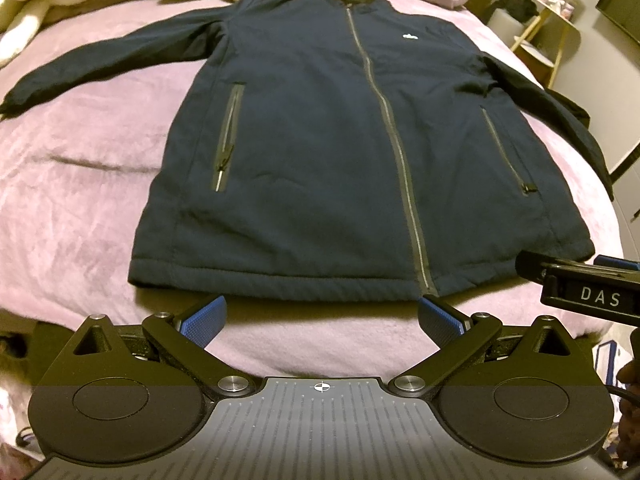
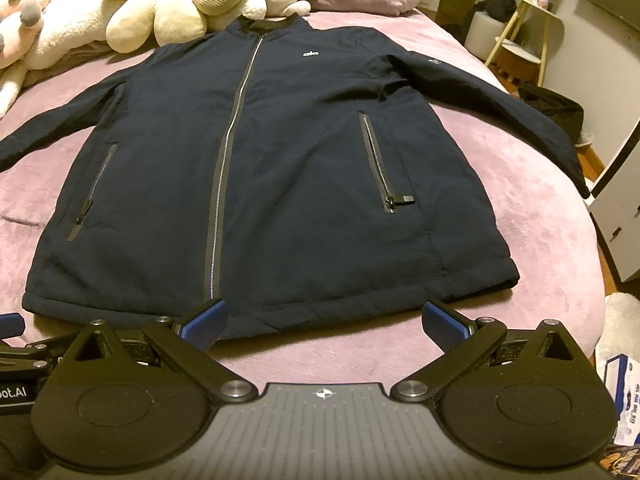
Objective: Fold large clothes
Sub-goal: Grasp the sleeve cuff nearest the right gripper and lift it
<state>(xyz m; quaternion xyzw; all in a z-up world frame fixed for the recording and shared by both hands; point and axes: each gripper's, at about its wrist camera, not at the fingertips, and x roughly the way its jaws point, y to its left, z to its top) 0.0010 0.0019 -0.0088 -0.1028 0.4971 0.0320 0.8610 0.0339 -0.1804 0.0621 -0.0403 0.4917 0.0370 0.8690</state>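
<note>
The bed fills my view, covered in a soft pink blanket, walls and a small side stand off to the right. A navy zip jacket lies flat on it, front up, sleeves spread, collar toward the cream plush toys. My left tongs and right tongs hover spread wide at its hem, holding nothing.

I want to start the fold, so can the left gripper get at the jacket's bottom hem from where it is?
Probably yes. The left gripper is open just short of the jacket's hem, with only bare blanket between.
</note>
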